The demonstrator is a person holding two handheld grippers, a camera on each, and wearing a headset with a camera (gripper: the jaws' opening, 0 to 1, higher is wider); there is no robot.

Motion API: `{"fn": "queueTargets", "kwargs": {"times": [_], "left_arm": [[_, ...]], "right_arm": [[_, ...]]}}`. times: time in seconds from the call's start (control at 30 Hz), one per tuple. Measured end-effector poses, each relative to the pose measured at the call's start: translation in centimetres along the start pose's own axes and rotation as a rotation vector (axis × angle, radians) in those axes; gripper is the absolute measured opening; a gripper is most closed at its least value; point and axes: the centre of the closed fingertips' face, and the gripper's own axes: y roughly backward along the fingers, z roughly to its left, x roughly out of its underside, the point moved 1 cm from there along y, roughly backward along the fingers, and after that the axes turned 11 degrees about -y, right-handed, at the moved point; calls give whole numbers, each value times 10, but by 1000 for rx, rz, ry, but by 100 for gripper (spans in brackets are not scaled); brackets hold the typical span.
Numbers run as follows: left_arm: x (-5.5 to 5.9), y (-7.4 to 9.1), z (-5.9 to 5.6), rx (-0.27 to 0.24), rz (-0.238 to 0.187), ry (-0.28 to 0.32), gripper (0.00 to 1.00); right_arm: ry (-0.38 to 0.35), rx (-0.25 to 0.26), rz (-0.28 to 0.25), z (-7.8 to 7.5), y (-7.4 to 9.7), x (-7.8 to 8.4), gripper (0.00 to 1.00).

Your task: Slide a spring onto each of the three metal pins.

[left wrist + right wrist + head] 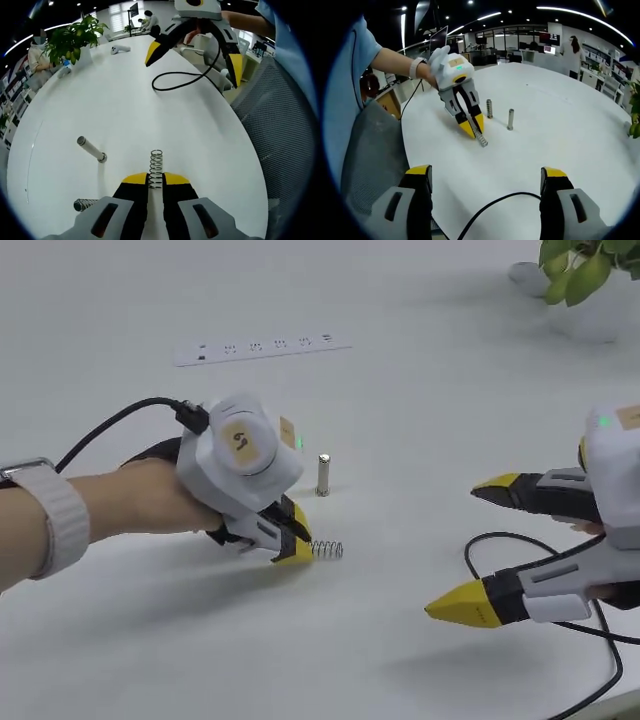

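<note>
My left gripper [297, 545] is low over the white table, shut on one end of a small metal spring [327, 550] that sticks out sideways past its yellow tips. In the left gripper view the spring [156, 167] lies pinched between the jaws. A bare metal pin [323, 475] stands upright just beyond it, and it also shows as the bare pin [91, 149] [510, 119]. Beside it stands a second pin wearing a spring [489, 108] [86, 204]. My right gripper [465, 550] hovers off to the right, open wide and holding nothing, its own jaws [485, 180] far apart.
A white power strip [262, 347] lies at the far side of the table. A potted plant [580, 265] stands at the far right corner. A black cable [520, 550] loops under the right gripper, near the table's edge. Another cable [110, 430] trails from the left gripper.
</note>
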Motion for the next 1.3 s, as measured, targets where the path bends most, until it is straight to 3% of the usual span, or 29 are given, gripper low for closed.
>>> {"fn": "queueTargets", "kwargs": {"times": [0.37,0.53,0.6,1.03,1.3], "left_arm": [[10,-1,-17,-58,-47,43,3],[11,0,-17,-81,-70,80,9],[13,1,-16,-98,-77,69,8],[17,5,-20,-161,-181,232,8],[19,7,-18,-213,-242,282,6]], "right_arm": [[3,-8,4,4,-1,1,88],[8,-8,8,4,-2,1,88],[7,-11,8,4,-3,0,87],[11,-17,15,7,-5,0,87],[13,-21,20,8,-6,-1,87]]}}
